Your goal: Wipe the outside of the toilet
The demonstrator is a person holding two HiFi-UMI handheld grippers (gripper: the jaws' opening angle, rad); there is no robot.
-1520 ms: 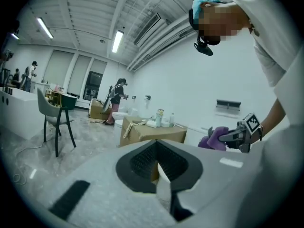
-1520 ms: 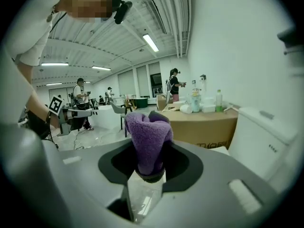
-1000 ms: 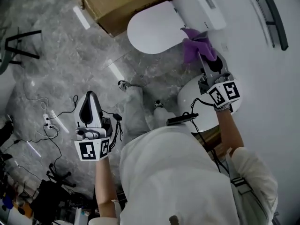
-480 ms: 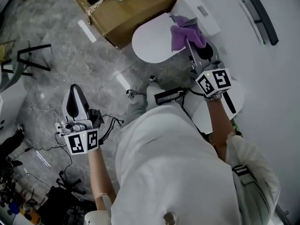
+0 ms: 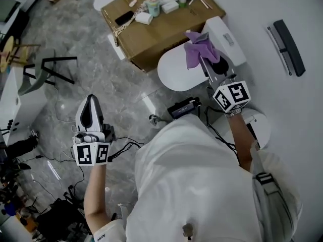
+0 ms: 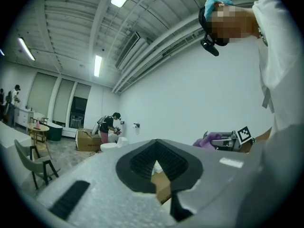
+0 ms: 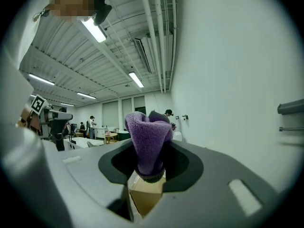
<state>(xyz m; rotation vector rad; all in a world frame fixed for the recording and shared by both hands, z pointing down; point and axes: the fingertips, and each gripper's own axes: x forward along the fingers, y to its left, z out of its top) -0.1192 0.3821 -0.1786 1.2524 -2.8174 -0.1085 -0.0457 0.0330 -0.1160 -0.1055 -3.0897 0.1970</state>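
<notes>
one fluffy purple cloth (image 7: 148, 139) between right jaws

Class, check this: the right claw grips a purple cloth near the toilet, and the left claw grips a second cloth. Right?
One slip. The right claw does grip the purple cloth near the toilet, but the left claw grips nothing: the left gripper view shows its jaws together and empty.

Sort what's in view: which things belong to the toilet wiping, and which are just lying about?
Job:
toilet
cloth
right gripper, shut on the cloth

Lying about:
box with small items on top
chair
wall rail
left gripper, idle
</notes>
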